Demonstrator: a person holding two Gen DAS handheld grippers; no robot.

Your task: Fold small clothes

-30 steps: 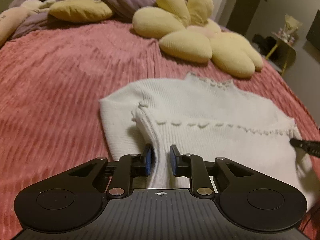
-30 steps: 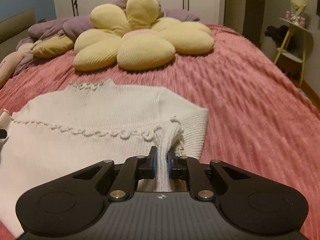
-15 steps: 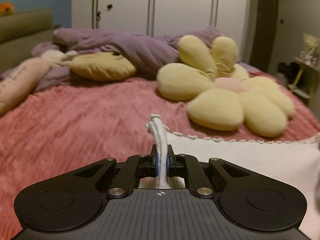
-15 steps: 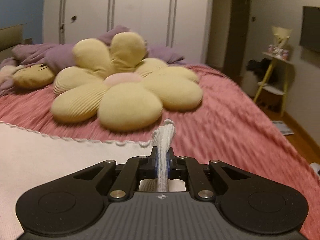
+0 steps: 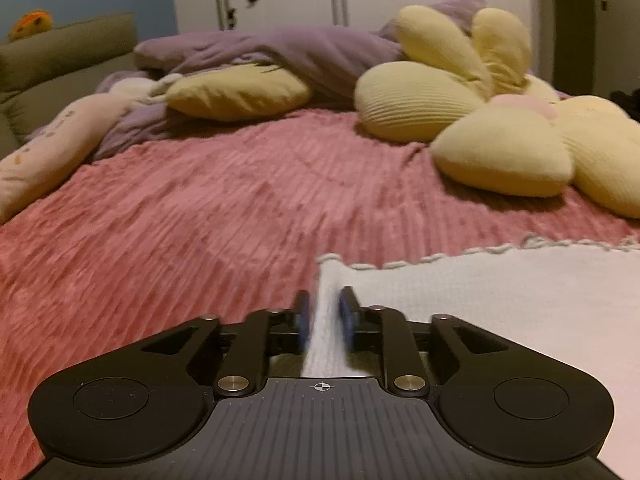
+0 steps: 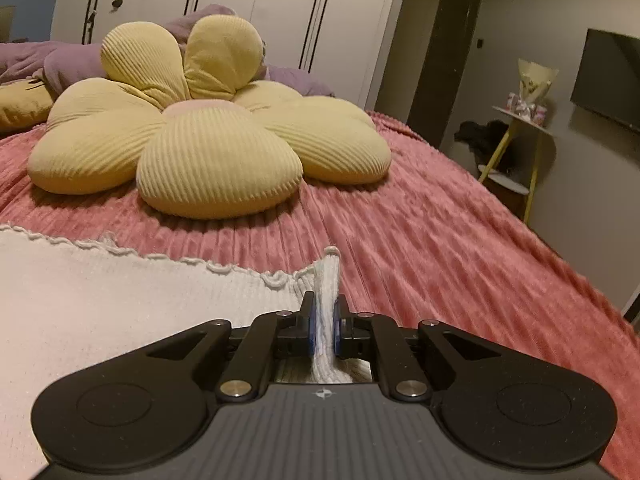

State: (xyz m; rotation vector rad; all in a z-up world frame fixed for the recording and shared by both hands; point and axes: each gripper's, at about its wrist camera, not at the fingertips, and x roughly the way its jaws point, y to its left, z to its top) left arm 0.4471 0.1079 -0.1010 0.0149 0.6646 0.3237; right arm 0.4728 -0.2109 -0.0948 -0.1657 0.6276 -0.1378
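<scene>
A white knit sweater (image 5: 480,300) lies on the pink ribbed bedspread (image 5: 200,220), its scalloped edge running across ahead of both grippers. My left gripper (image 5: 325,312) is low over the sweater's left corner. Its jaws are opening: a strip of knit still runs between the blue pads, with a gap on each side. In the right wrist view the sweater (image 6: 120,292) spreads to the left. My right gripper (image 6: 324,320) is shut on its right corner, and a bunched fold of knit sticks out past the fingertips.
A big yellow flower-shaped pillow (image 6: 208,148) lies just beyond the sweater. A purple duvet (image 5: 300,52), a yellow pillow (image 5: 236,92) and a long pale pink pillow (image 5: 52,152) sit at the head of the bed. The bed's right edge drops toward a small yellow-legged side table (image 6: 520,140).
Both grippers carried the sweater's corners up and forward, then down onto the bed, so the scalloped edge now lies flat ahead. The left jaws have parted from the knit; the right stays clamped.
</scene>
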